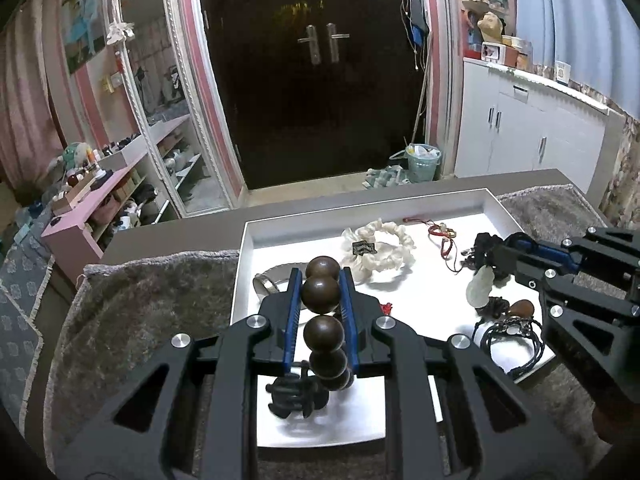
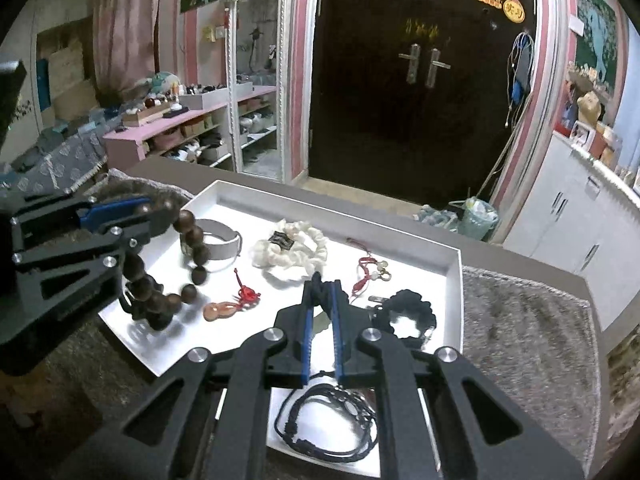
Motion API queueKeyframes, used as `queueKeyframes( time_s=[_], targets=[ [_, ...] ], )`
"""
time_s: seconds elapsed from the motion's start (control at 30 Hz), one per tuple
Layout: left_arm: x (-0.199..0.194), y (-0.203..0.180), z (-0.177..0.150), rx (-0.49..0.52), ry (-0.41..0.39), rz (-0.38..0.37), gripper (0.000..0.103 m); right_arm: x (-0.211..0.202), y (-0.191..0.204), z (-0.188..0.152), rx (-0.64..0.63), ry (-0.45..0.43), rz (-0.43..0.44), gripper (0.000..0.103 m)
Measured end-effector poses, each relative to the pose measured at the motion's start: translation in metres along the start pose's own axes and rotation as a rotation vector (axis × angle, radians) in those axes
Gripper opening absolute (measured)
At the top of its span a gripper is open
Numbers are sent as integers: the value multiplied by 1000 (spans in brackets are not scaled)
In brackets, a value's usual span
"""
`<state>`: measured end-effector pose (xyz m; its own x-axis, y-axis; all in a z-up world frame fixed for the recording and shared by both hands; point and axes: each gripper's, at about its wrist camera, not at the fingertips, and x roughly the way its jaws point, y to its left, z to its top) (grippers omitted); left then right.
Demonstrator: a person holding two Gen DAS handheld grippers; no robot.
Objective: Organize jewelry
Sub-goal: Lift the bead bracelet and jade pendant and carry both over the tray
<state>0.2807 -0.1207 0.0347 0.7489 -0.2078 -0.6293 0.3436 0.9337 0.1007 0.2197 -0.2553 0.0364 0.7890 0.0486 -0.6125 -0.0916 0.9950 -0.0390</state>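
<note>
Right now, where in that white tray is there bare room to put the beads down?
Bare white shows between the silver bangle, the cream scrunchie and the orange gourd pendant. The right side is crowded: red cord charm, black scrunchie, black cords. The wooden beads fill the tray's near-left corner.

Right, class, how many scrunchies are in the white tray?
2. White scrunchie: middle of the tray, toward its far side. Black scrunchie: just right of the right gripper. More could hide beneath it.
</note>
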Motion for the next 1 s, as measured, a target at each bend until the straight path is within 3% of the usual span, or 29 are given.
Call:
queueKeyframes(
  time_s=[0.53,1.0],
  targets=[
    [16,1,-5,-9,39,-27,17,14,-4,-7,32,34,57,8],
    [31,-1,-14,0,81,7,17,31,7,-17,7,87,71,8]
  ],
)
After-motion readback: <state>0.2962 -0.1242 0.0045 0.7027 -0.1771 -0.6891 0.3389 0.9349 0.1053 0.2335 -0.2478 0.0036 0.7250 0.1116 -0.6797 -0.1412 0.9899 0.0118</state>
